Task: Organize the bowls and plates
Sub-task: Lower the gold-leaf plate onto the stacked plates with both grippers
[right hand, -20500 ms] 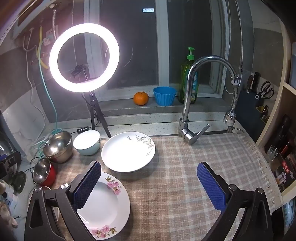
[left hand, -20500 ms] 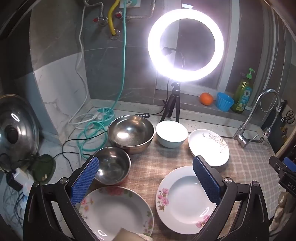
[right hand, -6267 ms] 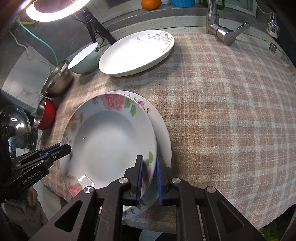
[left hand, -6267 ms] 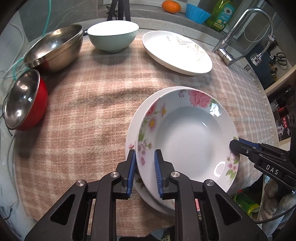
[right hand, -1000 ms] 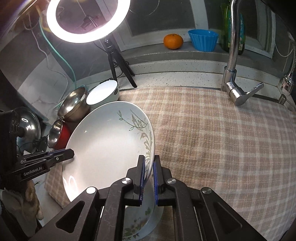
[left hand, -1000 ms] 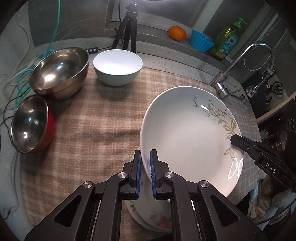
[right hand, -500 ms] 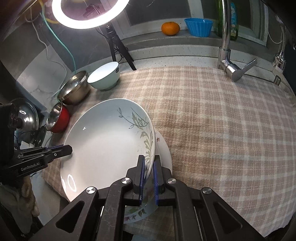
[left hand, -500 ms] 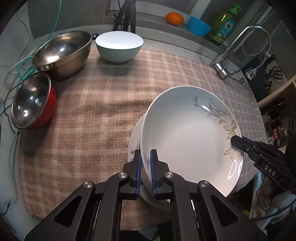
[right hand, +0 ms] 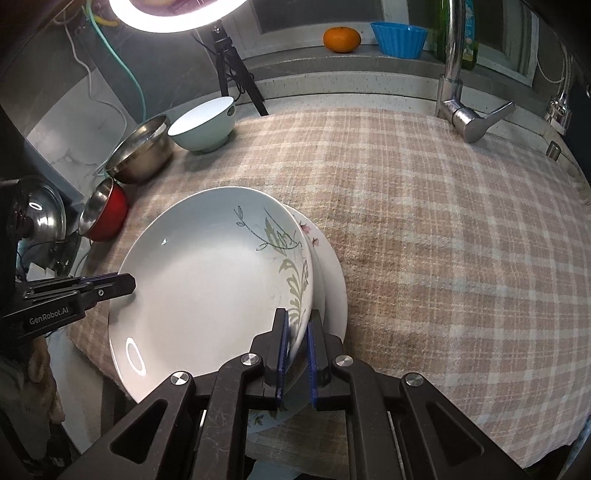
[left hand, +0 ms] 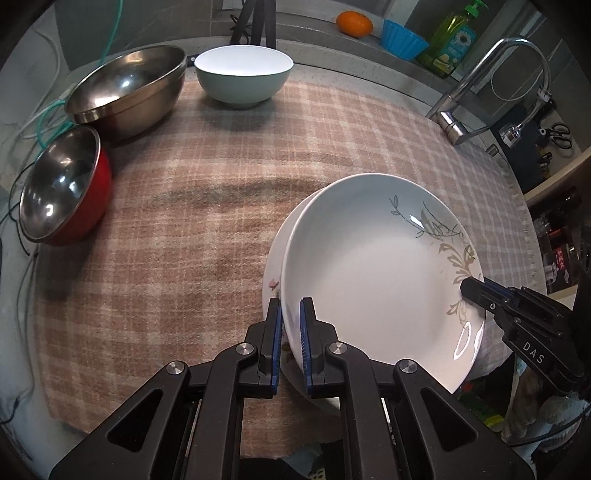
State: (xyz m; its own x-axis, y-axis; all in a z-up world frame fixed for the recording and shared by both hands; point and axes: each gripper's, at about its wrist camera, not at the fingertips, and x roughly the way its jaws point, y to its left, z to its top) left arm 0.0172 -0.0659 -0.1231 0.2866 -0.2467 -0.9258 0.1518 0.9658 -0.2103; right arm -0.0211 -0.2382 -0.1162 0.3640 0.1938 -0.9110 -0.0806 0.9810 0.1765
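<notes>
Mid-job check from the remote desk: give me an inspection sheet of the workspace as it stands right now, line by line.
Surface: checked cloth over the counter, slightly rumpled.
Job's things: leaf-pattern plate held by opposite rims over the flowered plates; whether it rests on them cannot be told. Large steel bowl, red-sided steel bowl and pale green bowl stand apart at the far left.
Clutter: orange, blue cup, soap bottle on the sill.
Grippers: left gripper and right gripper both shut on the leaf-pattern plate.
Cables: teal hose and white cord at the left wall.
Surroundings: faucet, ring light on a tripod, pot lid.
</notes>
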